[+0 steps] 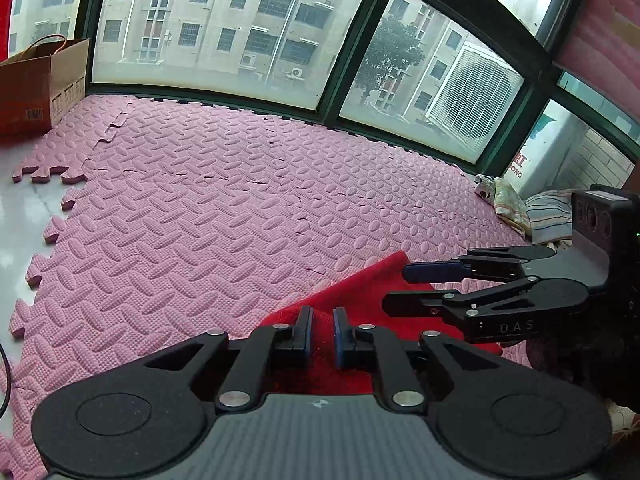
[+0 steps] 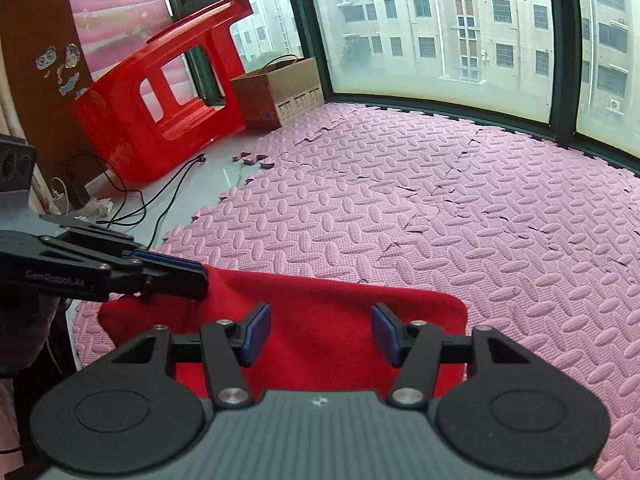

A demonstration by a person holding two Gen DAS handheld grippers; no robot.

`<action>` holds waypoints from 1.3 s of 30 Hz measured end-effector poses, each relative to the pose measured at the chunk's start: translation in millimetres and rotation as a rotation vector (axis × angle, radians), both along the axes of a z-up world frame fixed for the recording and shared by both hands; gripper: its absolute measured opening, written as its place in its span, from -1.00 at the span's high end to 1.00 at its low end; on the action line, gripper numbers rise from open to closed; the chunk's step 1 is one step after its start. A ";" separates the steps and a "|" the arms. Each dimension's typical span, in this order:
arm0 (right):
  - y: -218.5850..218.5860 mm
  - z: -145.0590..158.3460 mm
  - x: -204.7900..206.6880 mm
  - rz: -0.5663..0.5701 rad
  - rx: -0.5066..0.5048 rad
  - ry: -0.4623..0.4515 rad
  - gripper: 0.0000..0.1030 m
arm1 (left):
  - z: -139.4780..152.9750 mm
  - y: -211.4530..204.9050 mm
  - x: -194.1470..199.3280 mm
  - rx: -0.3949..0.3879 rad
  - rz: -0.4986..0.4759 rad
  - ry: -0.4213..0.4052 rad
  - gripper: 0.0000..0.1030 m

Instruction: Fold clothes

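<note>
Bright, soft daylight pouring in through the windows [image 1: 224, 28], hazy and washed out on the glass. Only faint shadows across the pink mat [image 1: 208, 208]. Strong fisheye bending of window frames [image 2: 560, 52] at the edges. Slightly soft focus up close, dark vignetted corners.

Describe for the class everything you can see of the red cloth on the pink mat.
The red cloth is a plain, fuzzy-looking fabric, with no print visible. It lies mostly flat on the pink foam mat, showing a straight far edge and a rounded corner. Its near part is hidden under both tools. The left gripper meets its raised left edge, jaws nearly closed; whether it grips is unclear. The right gripper hovers open above it.
</note>
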State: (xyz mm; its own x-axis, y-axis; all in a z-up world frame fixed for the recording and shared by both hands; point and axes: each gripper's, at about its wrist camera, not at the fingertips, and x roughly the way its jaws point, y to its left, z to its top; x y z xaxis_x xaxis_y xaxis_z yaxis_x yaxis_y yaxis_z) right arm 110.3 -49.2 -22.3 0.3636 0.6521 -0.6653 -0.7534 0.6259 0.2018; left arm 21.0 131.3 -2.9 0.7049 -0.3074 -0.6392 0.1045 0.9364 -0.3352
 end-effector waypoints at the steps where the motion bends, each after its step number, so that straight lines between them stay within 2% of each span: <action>1: 3.5 3.6 -11.6 0.044 0.000 -0.009 -0.11 | 0.3 0.2 -1.2 0.002 -0.001 -0.001 0.75; 6: 20.8 4.0 -44.1 0.134 0.036 -0.001 -0.11 | 1.1 -1.1 -5.1 0.006 0.003 -0.004 0.75; 12: 38.5 -14.8 -69.6 0.163 -0.024 -0.077 -0.07 | -4.1 -0.7 -7.9 0.014 0.031 0.006 0.75; 19: 0.2 8.2 -58.9 0.113 0.019 -0.055 -0.07 | 11.6 -7.6 -38.3 0.036 0.105 -0.090 0.70; 21: -15.5 11.2 -47.9 0.072 0.030 -0.030 -0.09 | 14.9 -8.5 -46.8 0.035 0.151 -0.105 0.39; 24: -38.7 9.4 -27.8 -0.013 0.031 -0.006 -0.14 | 16.5 -9.5 -53.4 0.040 0.227 -0.105 0.06; 27: -58.3 -1.3 -3.0 -0.100 0.044 0.050 -0.19 | 13.4 -7.3 -55.6 0.025 0.309 -0.077 -0.25; 29: -70.0 -11.8 10.0 -0.142 0.061 0.106 -0.20 | 8.2 -3.3 -55.7 -0.011 0.343 -0.046 -0.37; 33: -84.4 -32.8 28.5 -0.195 0.120 0.224 -0.20 | -5.9 1.5 -56.6 -0.054 0.392 0.033 -0.53; 39: -85.2 -52.2 36.5 -0.205 0.146 0.266 -0.21 | -23.7 7.9 -53.4 -0.078 0.419 0.115 -0.57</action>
